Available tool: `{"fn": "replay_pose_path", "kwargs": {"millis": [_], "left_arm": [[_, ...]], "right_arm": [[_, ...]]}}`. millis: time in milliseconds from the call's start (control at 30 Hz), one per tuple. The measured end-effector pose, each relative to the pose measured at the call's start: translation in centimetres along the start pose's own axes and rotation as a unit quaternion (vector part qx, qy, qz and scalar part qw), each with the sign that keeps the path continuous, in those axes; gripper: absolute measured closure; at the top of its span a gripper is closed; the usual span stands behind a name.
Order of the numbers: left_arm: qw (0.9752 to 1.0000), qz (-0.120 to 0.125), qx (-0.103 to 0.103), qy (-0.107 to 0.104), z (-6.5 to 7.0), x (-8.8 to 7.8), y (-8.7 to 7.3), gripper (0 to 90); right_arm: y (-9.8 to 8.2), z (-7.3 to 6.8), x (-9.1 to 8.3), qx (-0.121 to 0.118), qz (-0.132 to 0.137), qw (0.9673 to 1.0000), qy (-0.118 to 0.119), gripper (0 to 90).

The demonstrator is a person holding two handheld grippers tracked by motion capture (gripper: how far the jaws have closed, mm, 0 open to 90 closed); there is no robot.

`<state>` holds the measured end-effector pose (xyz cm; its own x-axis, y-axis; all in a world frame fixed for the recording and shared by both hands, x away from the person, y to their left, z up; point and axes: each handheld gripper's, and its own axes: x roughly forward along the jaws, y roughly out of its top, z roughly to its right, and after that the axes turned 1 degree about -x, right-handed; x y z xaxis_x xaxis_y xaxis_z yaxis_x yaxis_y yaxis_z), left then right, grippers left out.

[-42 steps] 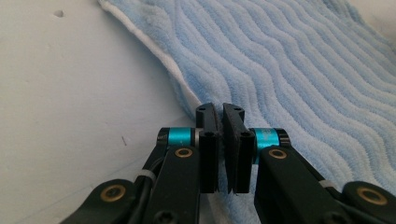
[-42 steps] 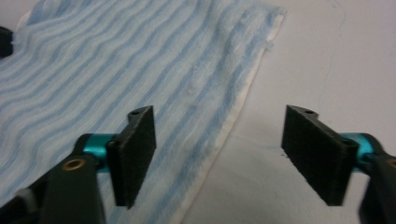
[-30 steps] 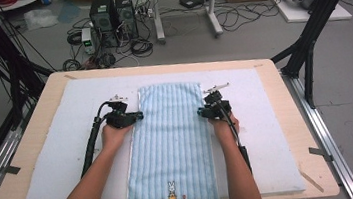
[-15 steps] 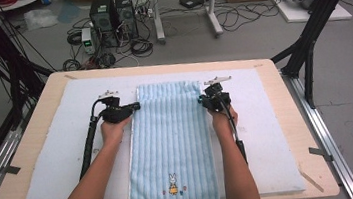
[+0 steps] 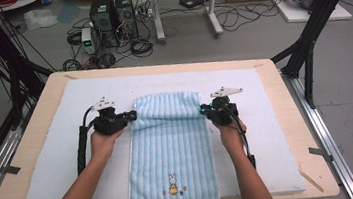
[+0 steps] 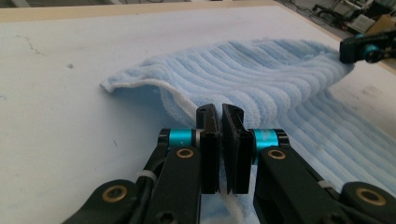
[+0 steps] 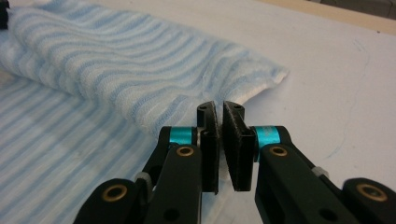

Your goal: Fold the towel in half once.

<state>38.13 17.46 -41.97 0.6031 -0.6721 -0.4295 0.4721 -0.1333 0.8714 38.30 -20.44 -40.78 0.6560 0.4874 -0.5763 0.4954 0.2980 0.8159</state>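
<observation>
Two grippers pinch the towel: the left gripper clamps its 9 o'clock edge, the right gripper its 3 o'clock edge. The towel's 12 o'clock end folds back over the mat.

Even, diffuse overhead light with soft, faint shadows. The high view is slightly soft and grainy. In both gripper views the near black jaws are sharp while far edges of the white padded surface blur.
</observation>
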Motion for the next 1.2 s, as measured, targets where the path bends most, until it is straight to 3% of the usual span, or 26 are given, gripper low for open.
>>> {"fn": "replay_pose_path", "kwargs": {"millis": [67,267,500,800,867,900,967,1033,1100,1200], "left_arm": [[0.9999,0.008,-0.001,-0.009,0.4,-0.5,-0.2,85.1],[0.9994,0.017,0.016,-0.025,1.4,-1.6,-0.6,84.4],[0.9989,-0.012,0.025,-0.037,2.4,-2.4,-2.7,84.0],[0.9981,-0.042,0.006,-0.045,3.1,-3.3,-4.5,83.2],[0.9977,-0.046,-0.008,-0.048,2.9,-3.2,-4.5,77.4],[0.9976,-0.046,-0.018,-0.048,2.6,-3.0,-4.4,70.2],[0.9988,-0.030,-0.024,-0.031,2.3,-3.0,-4.0,56.7],[0.9989,-0.015,-0.036,-0.028,1.7,-2.9,-3.4,48.8],[0.9979,-0.004,-0.055,-0.034,0.9,-2.6,-2.7,46.6],[0.9971,0.003,-0.074,-0.018,-0.3,-2.1,-1.5,42.4]], "right_arm": [[-0.2,-0.5,-0.6,-0.007,-0.008,0.9999,-0.001,85.0],[-1.6,-1.8,-2.7,-0.013,0.008,0.9999,0.000,85.0],[-3.4,-2.9,-3.9,-0.017,0.004,0.9998,0.010,85.0],[-5.3,-3.9,-4.2,-0.015,-0.017,0.9995,0.022,84.8],[-5.6,-4.1,-4.2,-0.014,-0.021,0.9994,0.024,83.9],[-5.6,-4.1,-4.1,-0.012,-0.023,0.9994,0.023,81.9],[-5.6,-3.9,-4.0,-0.002,-0.016,0.9995,0.027,75.5],[-5.3,-3.7,-4.1,0.008,-0.004,0.9996,0.027,70.3],[-4.8,-3.5,-4.2,0.015,0.003,0.9996,0.022,65.2],[-3.9,-2.7,-3.7,0.026,0.004,0.9996,0.010,56.6]]}}
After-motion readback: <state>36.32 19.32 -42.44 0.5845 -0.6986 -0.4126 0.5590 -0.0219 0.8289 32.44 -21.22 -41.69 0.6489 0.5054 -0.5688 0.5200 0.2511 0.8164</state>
